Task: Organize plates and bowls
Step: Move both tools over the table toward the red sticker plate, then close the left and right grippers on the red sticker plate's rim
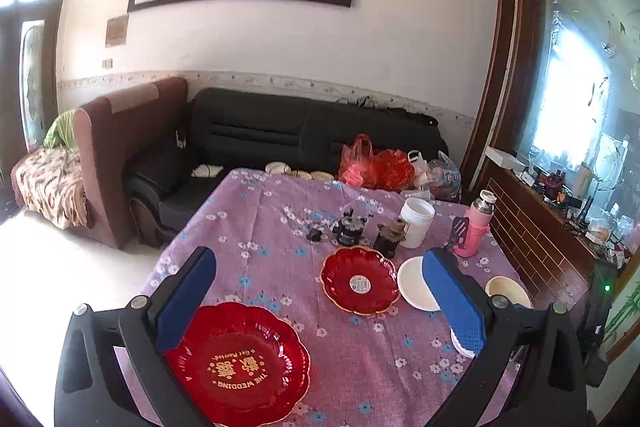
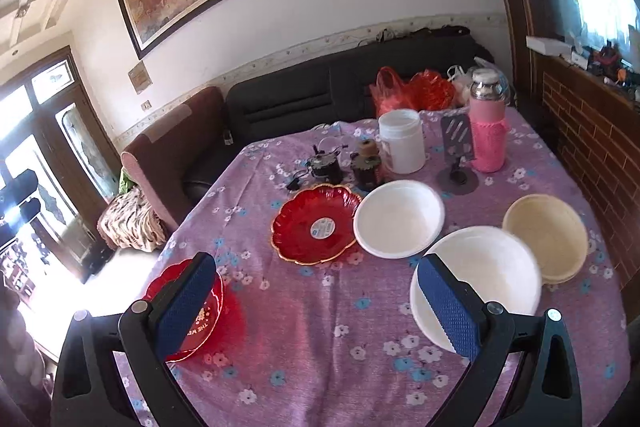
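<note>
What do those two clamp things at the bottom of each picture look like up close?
They match. The left gripper and the right gripper each have a glossy black plastic frame with two wide arms, cut-out slots and silver round bolts at the joints. Each finger carries a flat blue pad with a fine dimpled texture. No cables, markings or sleeves show.

Left gripper [image 1: 320, 291] and right gripper [image 2: 316, 291], jaws wide apart.
</note>
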The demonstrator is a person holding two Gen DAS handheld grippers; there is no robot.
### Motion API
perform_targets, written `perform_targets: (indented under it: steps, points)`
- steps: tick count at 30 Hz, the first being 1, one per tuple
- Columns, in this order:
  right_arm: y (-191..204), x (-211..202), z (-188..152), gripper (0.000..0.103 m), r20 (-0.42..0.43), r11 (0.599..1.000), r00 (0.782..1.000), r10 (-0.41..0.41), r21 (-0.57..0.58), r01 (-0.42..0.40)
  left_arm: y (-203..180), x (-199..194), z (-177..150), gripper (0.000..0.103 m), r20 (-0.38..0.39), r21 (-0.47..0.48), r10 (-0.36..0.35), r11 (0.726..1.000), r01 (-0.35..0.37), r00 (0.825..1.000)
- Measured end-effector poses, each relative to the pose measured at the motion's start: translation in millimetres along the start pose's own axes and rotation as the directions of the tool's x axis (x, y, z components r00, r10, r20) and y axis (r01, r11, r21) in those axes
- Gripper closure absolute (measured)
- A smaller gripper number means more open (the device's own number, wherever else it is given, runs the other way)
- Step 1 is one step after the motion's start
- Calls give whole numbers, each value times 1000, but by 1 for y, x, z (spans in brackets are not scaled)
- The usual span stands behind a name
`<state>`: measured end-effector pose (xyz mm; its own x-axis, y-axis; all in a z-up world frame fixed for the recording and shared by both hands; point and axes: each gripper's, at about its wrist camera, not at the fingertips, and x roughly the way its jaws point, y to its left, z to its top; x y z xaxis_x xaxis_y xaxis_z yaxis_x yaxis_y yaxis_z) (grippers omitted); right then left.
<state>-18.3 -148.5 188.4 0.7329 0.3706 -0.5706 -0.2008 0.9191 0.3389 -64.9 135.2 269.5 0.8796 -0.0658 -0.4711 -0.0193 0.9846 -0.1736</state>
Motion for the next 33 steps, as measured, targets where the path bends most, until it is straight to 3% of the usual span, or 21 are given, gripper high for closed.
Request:
perform_targets:
  steps: [3, 6, 14, 19, 23, 30, 33]
  points:
    - [-8, 39, -11, 4, -66, 997, 997, 41, 64, -37, 6, 51, -5, 0, -133, -55, -41, 998, 34, 990]
    - [-14, 78, -23, 7, -124, 993, 990, 64, 110, -51, 7, 94, -12, 0, -217, -79, -50, 996, 34, 975]
    - [-32, 157, -41, 11, -227, 978, 972, 60, 207, -12, 2, 195, -15, 0, -327, -9, 37, 999, -42, 944]
    - [-40, 191, -40, 14, -250, 969, 967, 46, 245, 17, 11, 259, -25, 0, -429, -60, 15, 997, -45, 903]
    - [-42, 211, -38, 14, -261, 964, 965, 37, 265, 34, 11, 292, -29, 0, -458, -76, 21, 995, -63, 889]
    - [-45, 228, -32, 14, -264, 961, 965, 13, 271, 61, 0, 329, -28, 0, -465, -46, 36, 997, -64, 884]
    - [-47, 236, -30, 14, -269, 959, 963, 4, 274, 73, -5, 348, -29, 0, -494, -42, 29, 997, -58, 869]
